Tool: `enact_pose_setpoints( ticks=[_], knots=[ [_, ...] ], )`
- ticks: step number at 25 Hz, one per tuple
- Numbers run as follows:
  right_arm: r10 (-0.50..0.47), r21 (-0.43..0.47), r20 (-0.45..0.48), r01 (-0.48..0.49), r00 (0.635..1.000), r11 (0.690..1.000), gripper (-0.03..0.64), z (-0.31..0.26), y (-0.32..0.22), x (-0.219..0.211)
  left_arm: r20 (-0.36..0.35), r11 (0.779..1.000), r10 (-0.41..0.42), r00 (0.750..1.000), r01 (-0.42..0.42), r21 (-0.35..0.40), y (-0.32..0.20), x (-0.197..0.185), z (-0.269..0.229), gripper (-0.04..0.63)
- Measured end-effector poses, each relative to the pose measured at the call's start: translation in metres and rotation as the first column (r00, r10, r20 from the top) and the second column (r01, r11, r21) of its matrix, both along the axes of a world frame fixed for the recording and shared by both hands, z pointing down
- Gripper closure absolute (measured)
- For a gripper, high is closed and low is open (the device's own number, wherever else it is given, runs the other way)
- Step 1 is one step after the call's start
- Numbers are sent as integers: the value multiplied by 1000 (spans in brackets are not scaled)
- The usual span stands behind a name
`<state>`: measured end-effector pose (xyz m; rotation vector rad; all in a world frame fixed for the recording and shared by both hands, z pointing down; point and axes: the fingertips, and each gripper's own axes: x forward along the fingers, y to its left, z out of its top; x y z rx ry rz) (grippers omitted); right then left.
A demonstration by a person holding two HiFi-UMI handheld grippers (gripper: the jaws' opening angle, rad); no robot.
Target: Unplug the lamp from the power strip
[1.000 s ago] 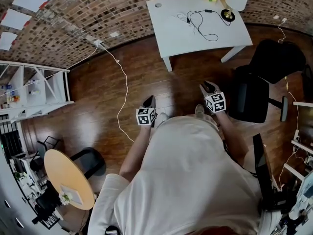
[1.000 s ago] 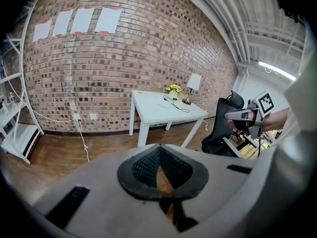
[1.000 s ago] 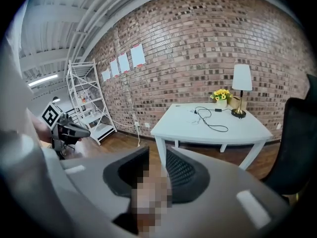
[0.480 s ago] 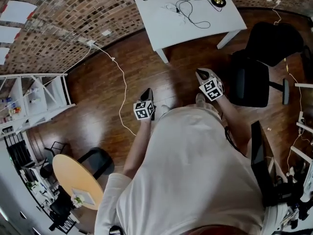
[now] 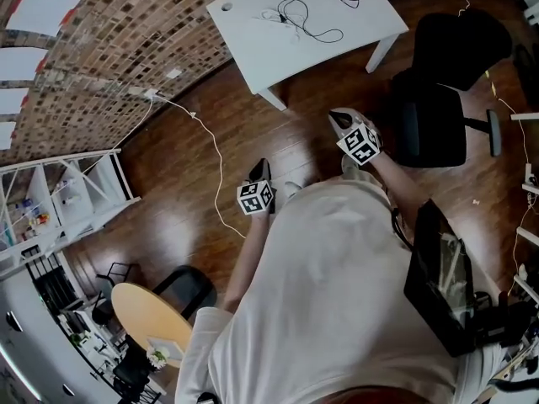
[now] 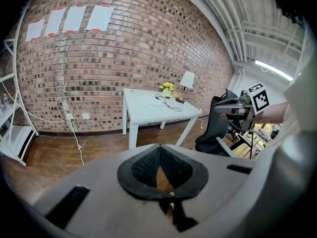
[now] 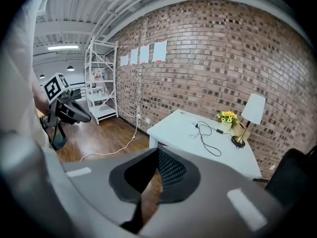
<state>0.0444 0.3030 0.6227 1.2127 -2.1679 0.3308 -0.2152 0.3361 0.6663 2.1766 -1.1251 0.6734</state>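
Observation:
The lamp [image 7: 250, 115] with its white shade stands at the far right corner of the white table [image 7: 173, 128], beside yellow flowers [image 7: 228, 117]. Its black cable [image 5: 307, 19] loops across the tabletop to a small white piece that is too small to name as the power strip. Both grippers are held at waist height over the wooden floor, well short of the table. My left gripper [image 5: 257, 173] is shut with nothing in it. My right gripper [image 5: 337, 118] is shut and empty too, and it points toward the table.
A black office chair [image 5: 438, 99] stands right of the right gripper. A white cable [image 5: 215, 158] runs over the floor from a wall socket [image 5: 152, 95]. A white shelf [image 5: 67, 192] and a round wooden table [image 5: 152, 318] are at the left.
The right gripper's jaws have closed from open to shut. The table has slid left and up in the head view as the view turned. Both grippers kept roughly their places.

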Motion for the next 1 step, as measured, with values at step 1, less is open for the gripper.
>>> enact_pose_setpoints(
  ticks=[1],
  knots=[
    [6, -3, 9, -6, 1000, 1000, 621, -1, 2, 4, 2, 1000, 6, 1000, -6, -4, 2, 5, 1, 591]
  ],
)
